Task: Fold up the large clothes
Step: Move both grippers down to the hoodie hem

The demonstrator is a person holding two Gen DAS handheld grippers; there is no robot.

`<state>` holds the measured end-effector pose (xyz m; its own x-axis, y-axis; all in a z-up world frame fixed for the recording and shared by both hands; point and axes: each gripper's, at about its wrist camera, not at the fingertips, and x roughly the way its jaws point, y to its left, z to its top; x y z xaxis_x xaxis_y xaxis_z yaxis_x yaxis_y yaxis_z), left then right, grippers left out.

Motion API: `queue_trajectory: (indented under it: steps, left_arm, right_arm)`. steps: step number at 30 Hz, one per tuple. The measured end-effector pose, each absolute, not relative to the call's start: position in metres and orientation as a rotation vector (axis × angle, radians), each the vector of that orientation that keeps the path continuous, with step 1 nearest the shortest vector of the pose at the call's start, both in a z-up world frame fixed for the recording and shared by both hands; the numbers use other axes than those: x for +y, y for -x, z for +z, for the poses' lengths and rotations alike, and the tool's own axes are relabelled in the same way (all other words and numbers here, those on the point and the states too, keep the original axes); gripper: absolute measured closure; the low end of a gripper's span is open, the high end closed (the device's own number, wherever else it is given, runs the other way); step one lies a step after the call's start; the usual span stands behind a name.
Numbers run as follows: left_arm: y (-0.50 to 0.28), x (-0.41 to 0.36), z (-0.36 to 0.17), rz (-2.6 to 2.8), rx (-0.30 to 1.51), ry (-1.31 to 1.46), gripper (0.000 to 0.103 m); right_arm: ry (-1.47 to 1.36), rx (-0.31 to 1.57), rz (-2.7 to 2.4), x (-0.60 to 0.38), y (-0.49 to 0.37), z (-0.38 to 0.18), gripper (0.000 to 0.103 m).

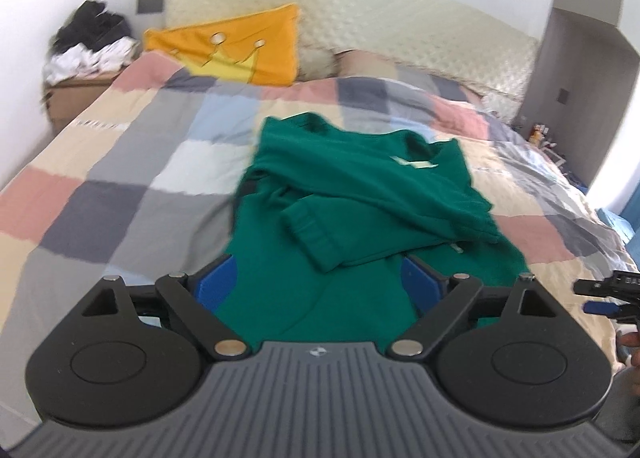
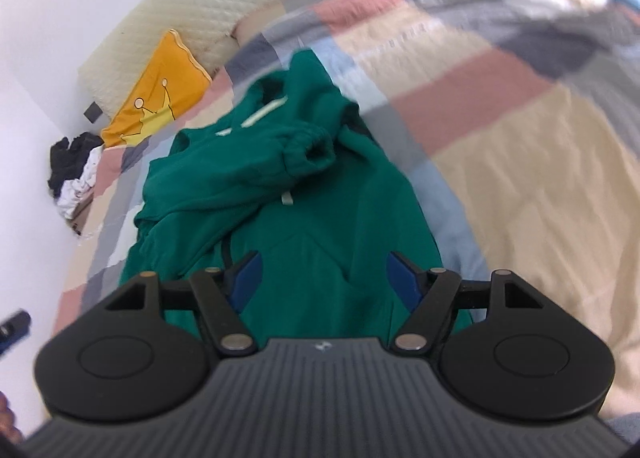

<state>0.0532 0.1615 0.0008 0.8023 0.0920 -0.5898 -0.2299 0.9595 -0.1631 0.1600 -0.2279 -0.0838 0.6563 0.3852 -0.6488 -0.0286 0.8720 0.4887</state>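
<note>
Checkered bedspread point(image 1: 120, 162) bears green hoodie point(image 1: 340, 194) — label unreadable — both hand-held grippers point(image 1: 320, 282) point(image 2: 326, 274) released.

Hoodie point(image 1: 360, 218) on quilt point(image 1: 120, 178) mid-bed, pillow point(image 1: 240, 54) behind, near headboard point(image 1: 360, 18).

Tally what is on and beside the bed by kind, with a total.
Green hoodie: 1
Orange cushion: 1
Checked duvet: 1
Cream headboard: 1
Clothes pile, on the bedside unit: 1
Grippers, left and right, both open above the hoodie's hem: 2
Total: 7
</note>
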Motion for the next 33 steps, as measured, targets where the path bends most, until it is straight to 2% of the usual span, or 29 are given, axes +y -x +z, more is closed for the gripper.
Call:
queue_trajectory:
  steps: [1, 2, 3, 12, 16, 33]
  left_arm:
    - [-0.049, 0.171, 0.002, 0.186, 0.613, 0.247, 0.011]
    - [-0.043, 0.181, 0.003, 0.202, 0.605, 0.262, 0.011]
    - [-0.038, 0.192, 0.004, 0.223, 0.603, 0.27, 0.01]
    - [-0.022, 0.286, -0.027, 0.269, 0.723, 0.518, 0.01]
    - [-0.023, 0.308, -0.052, 0.24, 0.775, 0.607, 0.01]
    - [-0.083, 0.298, -0.104, 0.145, 1.008, 0.701, 0.01]
  right_arm:
    - [-0.48, 0.842, 0.232, -0.231, -0.161, -0.085, 0.017]
    - [-0.494, 0.848, 0.217, -0.234, -0.162, -0.086, 0.009]
    - [-0.513, 0.858, 0.193, -0.237, -0.163, -0.089, 0.007]
    - [-0.627, 0.995, 0.021, -0.245, -0.182, -0.129, 0.008]
    - [-0.581, 1.013, -0.01, -0.238, -0.187, -0.134, 0.008]
    - [-0.552, 1.173, 0.063, -0.234, -0.21, -0.149, 0.005]
